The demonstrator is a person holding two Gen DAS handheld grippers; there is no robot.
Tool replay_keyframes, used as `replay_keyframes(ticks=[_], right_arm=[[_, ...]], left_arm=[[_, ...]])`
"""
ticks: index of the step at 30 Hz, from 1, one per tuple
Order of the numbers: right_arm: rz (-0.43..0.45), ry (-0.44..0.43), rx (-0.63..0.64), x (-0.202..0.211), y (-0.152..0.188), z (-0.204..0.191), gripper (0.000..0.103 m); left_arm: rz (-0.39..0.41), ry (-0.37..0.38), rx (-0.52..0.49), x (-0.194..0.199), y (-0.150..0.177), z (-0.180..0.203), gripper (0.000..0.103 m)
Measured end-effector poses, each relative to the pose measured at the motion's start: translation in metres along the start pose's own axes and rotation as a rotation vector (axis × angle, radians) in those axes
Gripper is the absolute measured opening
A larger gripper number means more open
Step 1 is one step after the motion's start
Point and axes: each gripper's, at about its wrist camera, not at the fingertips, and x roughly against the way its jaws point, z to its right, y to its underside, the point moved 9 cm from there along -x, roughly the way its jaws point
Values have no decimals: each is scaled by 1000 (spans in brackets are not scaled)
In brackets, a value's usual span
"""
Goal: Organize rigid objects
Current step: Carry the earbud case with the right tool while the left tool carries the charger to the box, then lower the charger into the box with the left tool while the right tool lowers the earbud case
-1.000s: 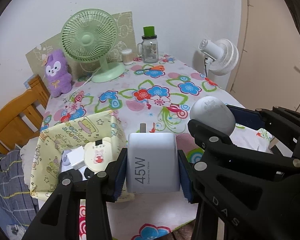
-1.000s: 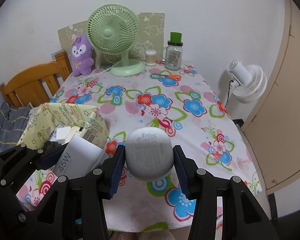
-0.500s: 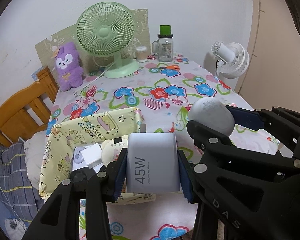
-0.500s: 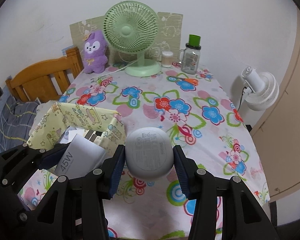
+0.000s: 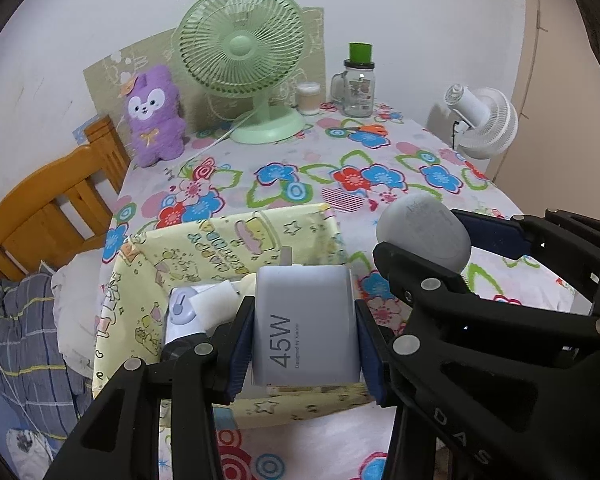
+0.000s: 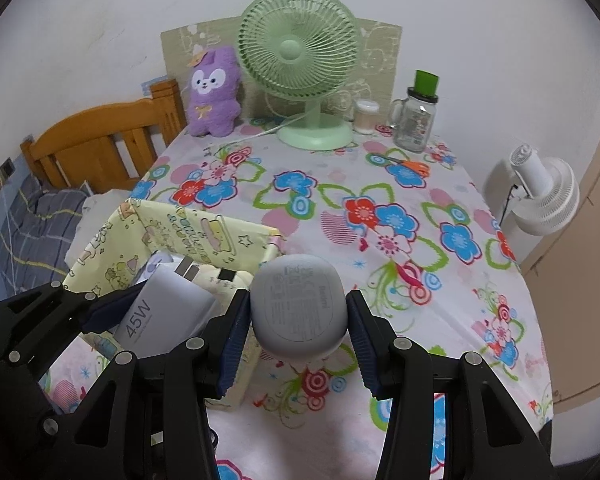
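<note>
My left gripper [image 5: 306,330] is shut on a white 45W charger [image 5: 306,340] and holds it over the open yellow patterned box [image 5: 236,240]. The charger also shows in the right wrist view [image 6: 162,316]. My right gripper [image 6: 298,320] is shut on a grey rounded earbud case [image 6: 298,312], just right of the box [image 6: 196,228]. The case also shows in the left wrist view [image 5: 424,236]. Several small white items [image 5: 204,304] lie inside the box.
A green desk fan [image 6: 300,64], a purple plush toy [image 6: 212,92], a glass jar with green lid [image 6: 416,120] and a small cup [image 6: 366,116] stand at the table's far edge. A wooden chair [image 6: 100,148] stands left, a white fan [image 6: 540,196] right.
Both grippers have moved left and toward the box with their objects held. The charger is now over the box's opening and the case at its right wall.
</note>
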Motion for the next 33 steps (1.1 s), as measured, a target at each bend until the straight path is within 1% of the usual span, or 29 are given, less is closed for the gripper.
replay_keyframes(ticks=[18,22,33], right_arm=[[-11,-79,95,-36,-11,-54,52],[-27,-86,117,-45,-9,-63,52],[-89,-105,129,-75,-4,-77,52]], left_arm=[[-31,-52,62,-25,13,-56,48],[-50,-59,67,-35,18,-65,48],[-90,-53,93,-55,29,-77,48]])
